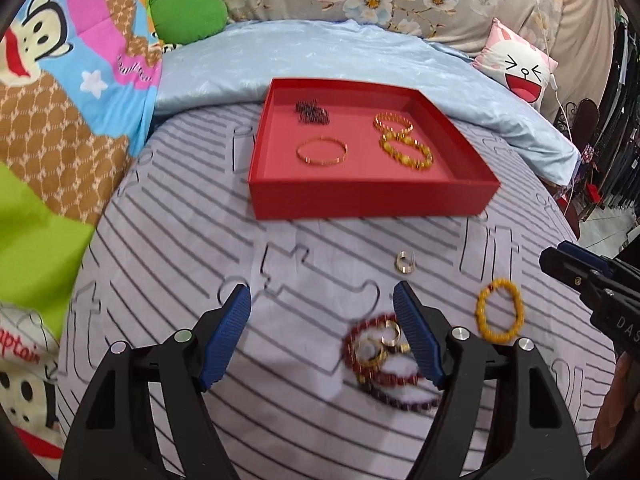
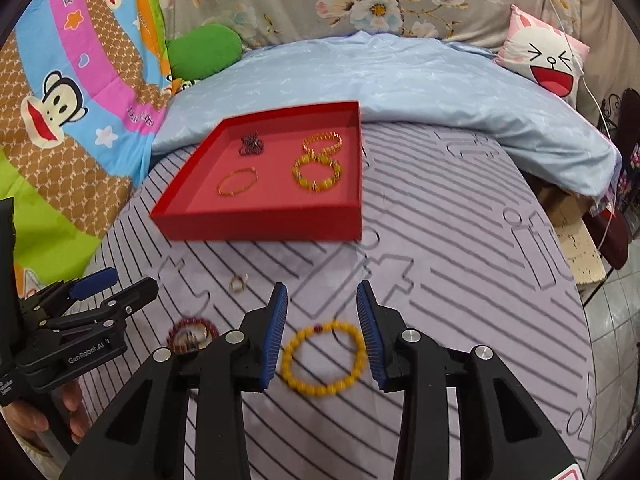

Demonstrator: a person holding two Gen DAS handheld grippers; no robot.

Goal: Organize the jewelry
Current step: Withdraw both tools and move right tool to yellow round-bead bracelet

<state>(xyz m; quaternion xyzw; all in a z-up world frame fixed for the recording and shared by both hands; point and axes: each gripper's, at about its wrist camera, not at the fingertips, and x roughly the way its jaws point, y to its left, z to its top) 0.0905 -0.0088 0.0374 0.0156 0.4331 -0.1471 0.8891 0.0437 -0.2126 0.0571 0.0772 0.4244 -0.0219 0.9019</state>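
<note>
Hovering your open right gripper point(image 2: 322, 334) over the yellow bead bracelet point(image 2: 324, 358), you are risking pinching striped sheet point(image 2: 460, 280); left gripper point(image 1: 322, 334) is gaping too

A striped sheet point(image 1: 168, 264), blue quilt point(image 1: 320, 60), green cushion point(image 1: 188, 14) and bunny pillow point(image 2: 548, 60).

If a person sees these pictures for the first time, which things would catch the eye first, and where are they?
Probably the red tray in the middle of the striped bed cover, with several bracelets lying in it. Nearer, a yellow bead bracelet lies on the cover between the fingers of the open right gripper. A pile of dark red bracelets lies by the open left gripper.
</note>
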